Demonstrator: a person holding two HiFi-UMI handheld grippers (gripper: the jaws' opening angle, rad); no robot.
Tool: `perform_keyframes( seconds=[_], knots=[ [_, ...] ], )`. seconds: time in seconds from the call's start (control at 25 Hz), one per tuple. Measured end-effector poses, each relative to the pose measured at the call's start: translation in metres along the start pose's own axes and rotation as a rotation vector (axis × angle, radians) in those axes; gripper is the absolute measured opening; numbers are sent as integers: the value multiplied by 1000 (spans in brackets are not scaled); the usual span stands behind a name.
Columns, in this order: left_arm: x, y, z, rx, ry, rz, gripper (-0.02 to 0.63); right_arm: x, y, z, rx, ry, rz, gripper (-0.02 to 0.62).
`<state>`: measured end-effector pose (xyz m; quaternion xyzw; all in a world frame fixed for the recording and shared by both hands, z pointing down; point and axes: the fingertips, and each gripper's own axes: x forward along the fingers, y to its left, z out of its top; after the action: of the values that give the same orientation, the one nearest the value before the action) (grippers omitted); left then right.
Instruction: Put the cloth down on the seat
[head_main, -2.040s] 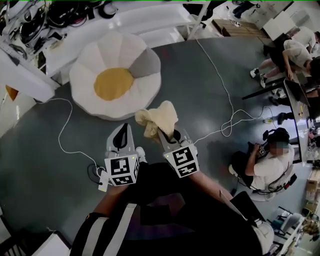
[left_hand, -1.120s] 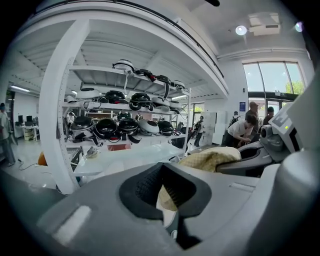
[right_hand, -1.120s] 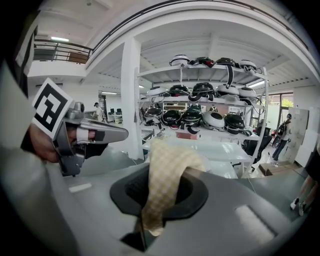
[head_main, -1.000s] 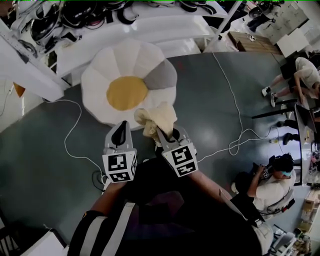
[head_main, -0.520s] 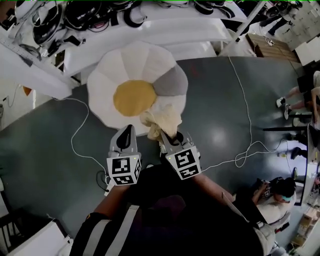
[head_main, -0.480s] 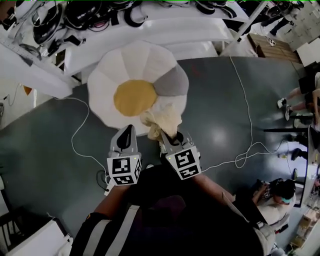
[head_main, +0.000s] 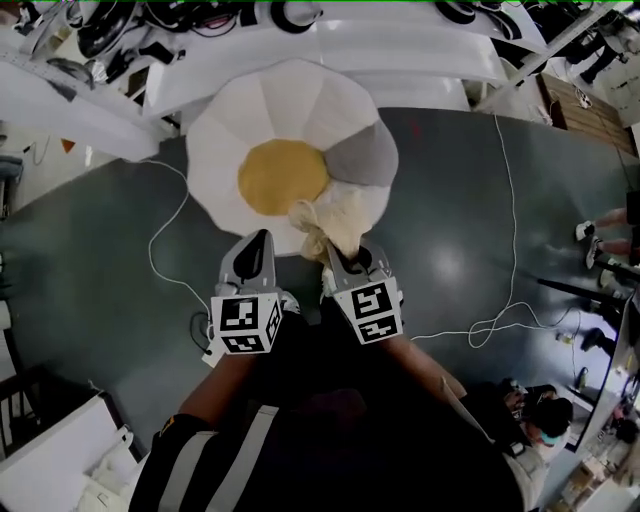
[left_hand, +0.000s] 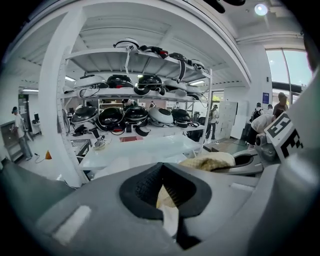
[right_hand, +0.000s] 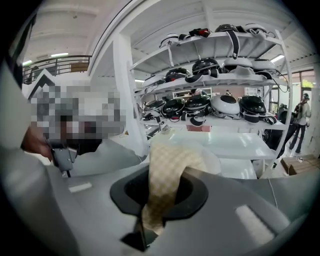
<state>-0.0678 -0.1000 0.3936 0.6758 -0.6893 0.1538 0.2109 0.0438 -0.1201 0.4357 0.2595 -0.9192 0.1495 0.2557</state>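
Poised at the near edge of a flower-shaped seat (head_main: 290, 110), white petals round a yellow centre, on a dark floor (head_main: 450, 200). Clamped in the right gripper (head_main: 338, 254): the cream cloth (head_main: 338, 218), bunched up and standing out past the tips, over the seat's near petals, just below the yellow centre and beside the single grey petal. In the right gripper view, the same cloth (right_hand: 167, 172) as a checked strip running up through the closed jaws, firmly pinched. Hard to say from above whether already brushing the cushion or hanging just clear. Alongside, the left gripper (head_main: 260, 238), tips drawn together on nothing, only a glimpse of seat through the slit behind them; near the cloth, not touching. Behind the seat, white shelves of helmets (left_hand: 135, 112); across the floor, a thin white cable (head_main: 165, 235).

Judged by this: carry to the seat as good as done, drop-off not. Left to do, most likely: lower the bundle onto the cushion, part the right jaws, draw back without dragging the fabric off the edge. Worth aiming nearer the middle, given the present spot close to the rim.
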Motion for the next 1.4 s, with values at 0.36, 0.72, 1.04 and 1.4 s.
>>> perform_keyframes(
  seconds=[0.36, 0.72, 1.04, 1.4],
  knots=[
    [38, 22, -12, -25, 31, 22, 2, 37, -20, 0, -26, 53, -15, 43],
    [88, 58, -41, -66, 67, 24, 2, 96, -43, -17, -22, 142, -53, 43],
    [128, 83, -88, -79, 118, 20, 2, 148, -61, -51, -29, 207, -83, 44],
    [174, 104, -132, -86, 167, 3, 2, 210, -73, -98, -2, 279, -105, 46]
  ],
)
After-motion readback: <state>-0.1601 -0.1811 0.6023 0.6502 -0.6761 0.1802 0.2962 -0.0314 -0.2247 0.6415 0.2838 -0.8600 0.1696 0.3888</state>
